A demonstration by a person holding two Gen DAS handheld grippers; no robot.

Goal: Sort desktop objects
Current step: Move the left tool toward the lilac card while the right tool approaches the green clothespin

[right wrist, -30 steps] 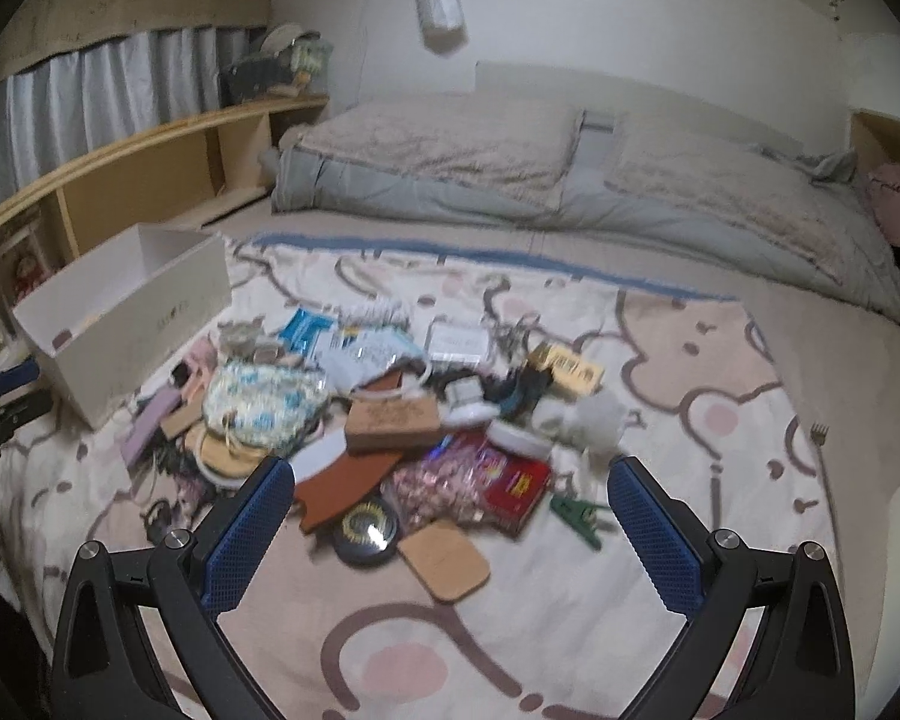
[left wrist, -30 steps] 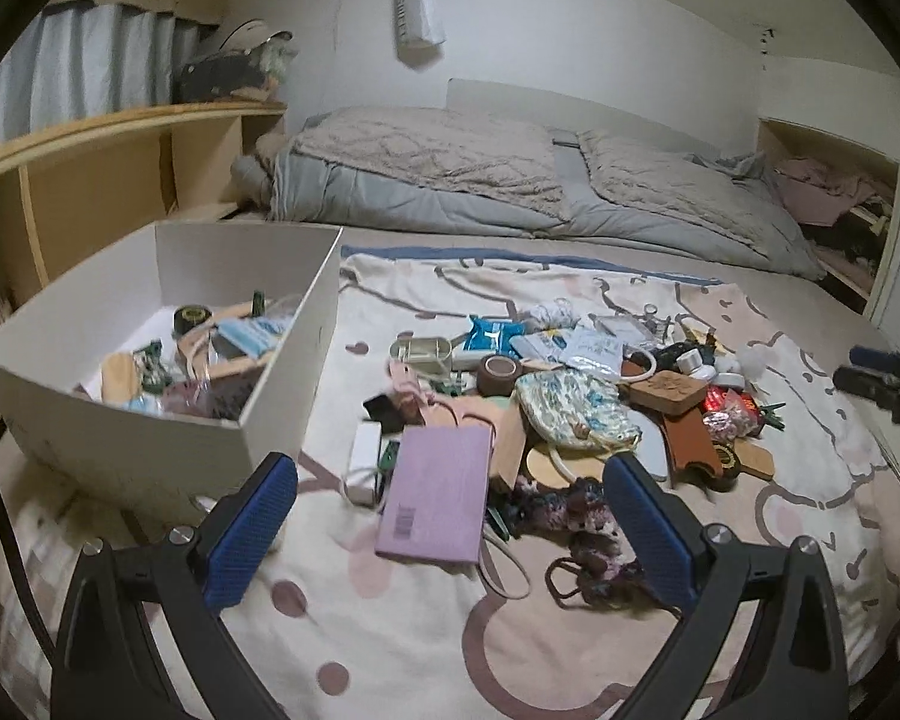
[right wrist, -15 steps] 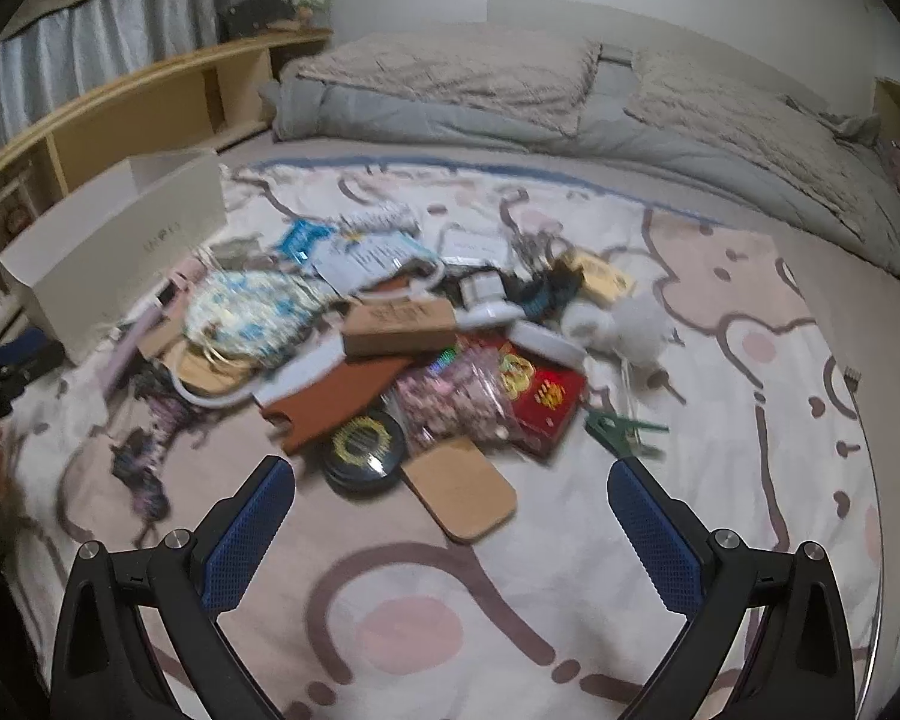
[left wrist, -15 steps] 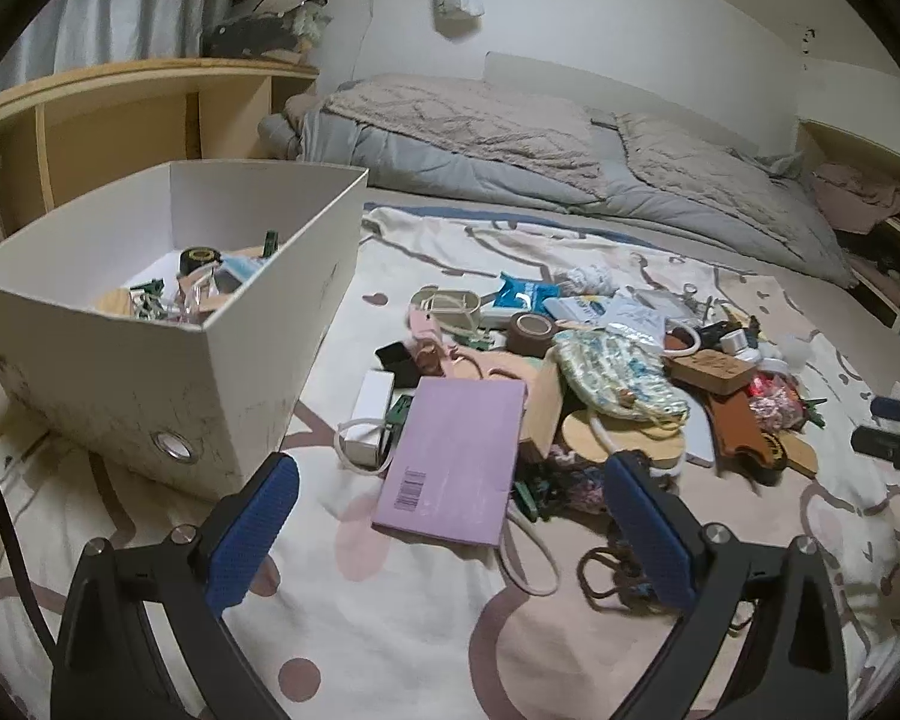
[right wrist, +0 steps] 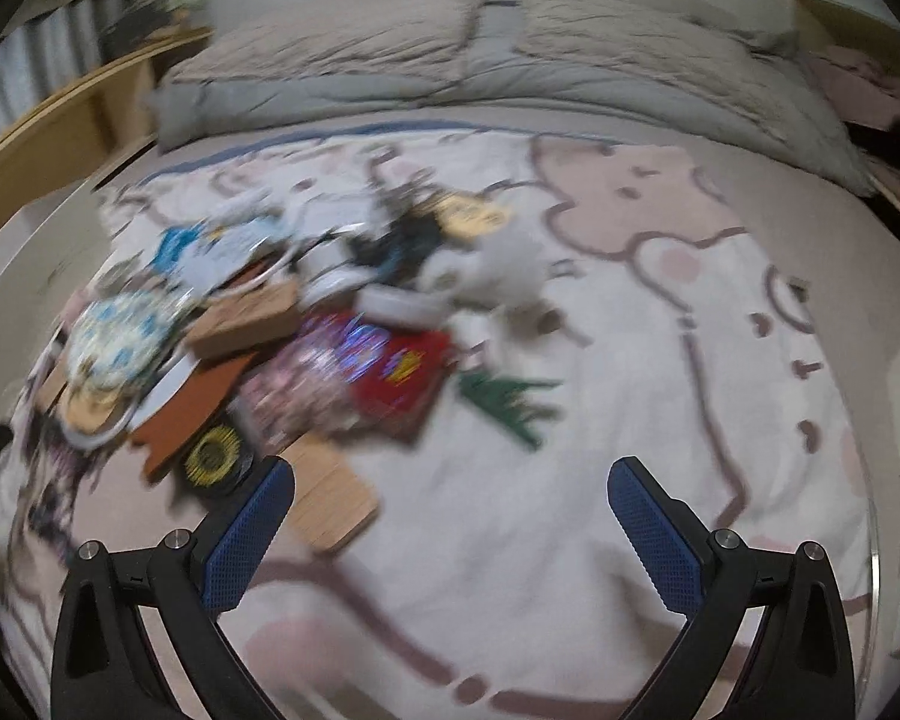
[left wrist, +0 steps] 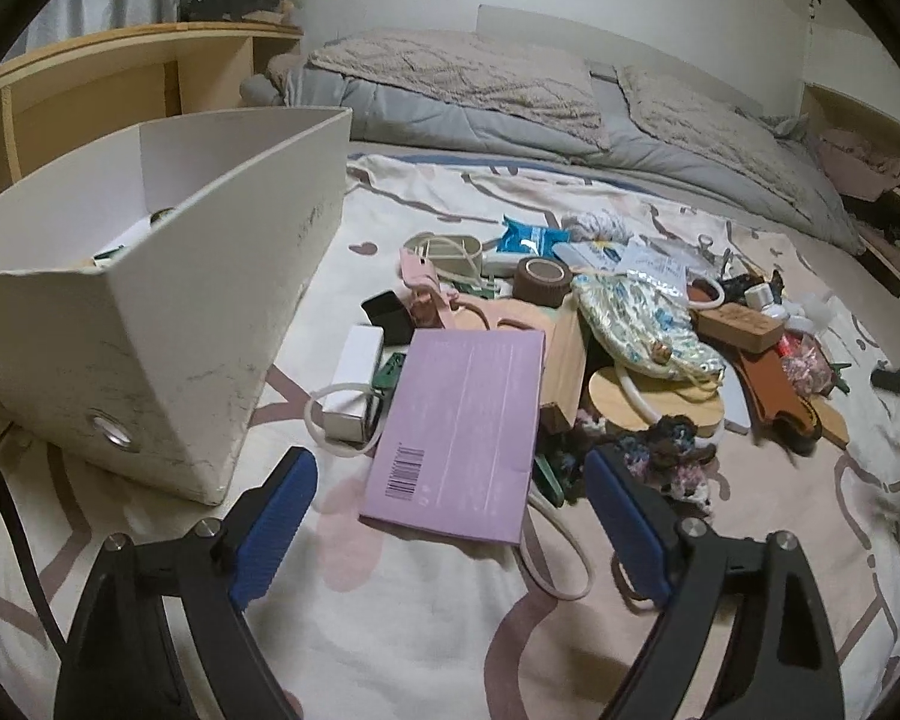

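On the left of the left wrist view stands a white box [left wrist: 168,324], its near corner just beside the left gripper [left wrist: 450,525]; a metal-ringed hole shows in its end wall and only scraps of its contents show over the rim. Between the box and the clutter runs a narrow strip of bare bedspread [left wrist: 390,630], which widens into open cloth under the gripper. The left gripper's jaws are closing but stand wide with nothing pressed between them; the near edge of a lilac flat box [left wrist: 462,426] lies just ahead, a barcode at its near left corner, the fine print too small to read. A small white carton [left wrist: 354,384] touches its left side, a brown tape roll [left wrist: 543,282] sits beyond, and a floral pouch [left wrist: 642,324] and a wooden block [left wrist: 738,327] with unreadable lettering lie to the right. The right wrist view is blurred: the pile of desktop objects [right wrist: 270,348] fills its left half, a wooden coaster [right wrist: 336,498] lies just beside the left finger of the right gripper [right wrist: 450,534], a green clip [right wrist: 510,402] lies at the pile's right edge, and right of it the bedspread is open. The right gripper is spread wide and empty.
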